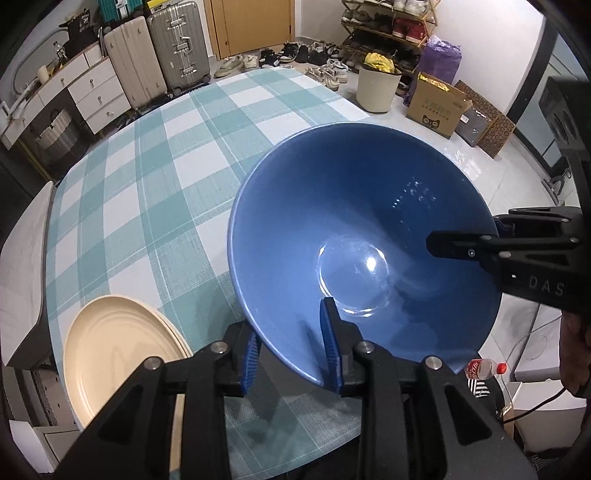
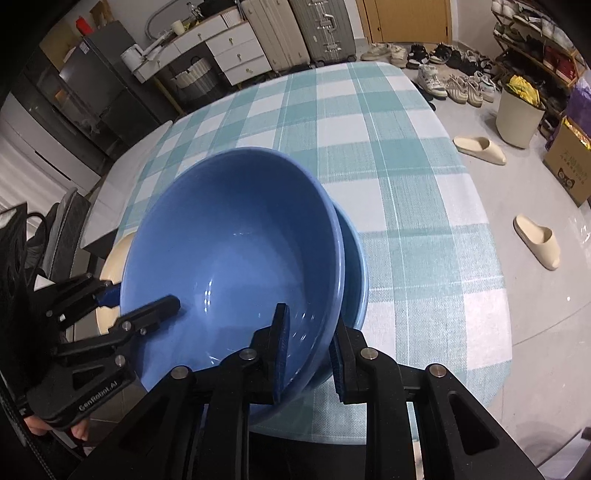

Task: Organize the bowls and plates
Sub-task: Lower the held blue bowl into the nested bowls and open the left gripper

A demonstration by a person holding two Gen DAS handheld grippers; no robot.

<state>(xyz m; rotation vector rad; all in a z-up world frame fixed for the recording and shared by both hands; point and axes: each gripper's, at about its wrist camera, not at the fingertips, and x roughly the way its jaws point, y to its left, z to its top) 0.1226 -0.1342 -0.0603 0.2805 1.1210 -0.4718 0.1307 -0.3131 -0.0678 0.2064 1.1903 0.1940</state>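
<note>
Blue upper bowl [image 2: 229, 258], clamped at opposite rims by my left gripper [image 1: 291, 350] and right gripper [image 2: 310, 354], sat nested in the lower bowl [image 2: 356, 266]; releasing both seemed next.

We assess this as a lived-in home, likely a dining corner by the entrance. We note a surface [image 1: 177, 155] under a teal-and-white checked cloth, three hard-shell suitcases [image 1: 155, 62] upright against the wall, a wooden door [image 1: 251, 26], and a white chest of drawers [image 1: 88, 96]. A loaded shoe rack [image 1: 388, 29] stands in the corner, with loose shoes [image 1: 295, 53] on the tiled floor, beige slippers [image 2: 478, 147], a lined waste bin [image 1: 376, 88] and a cardboard box [image 1: 436, 107].
</note>
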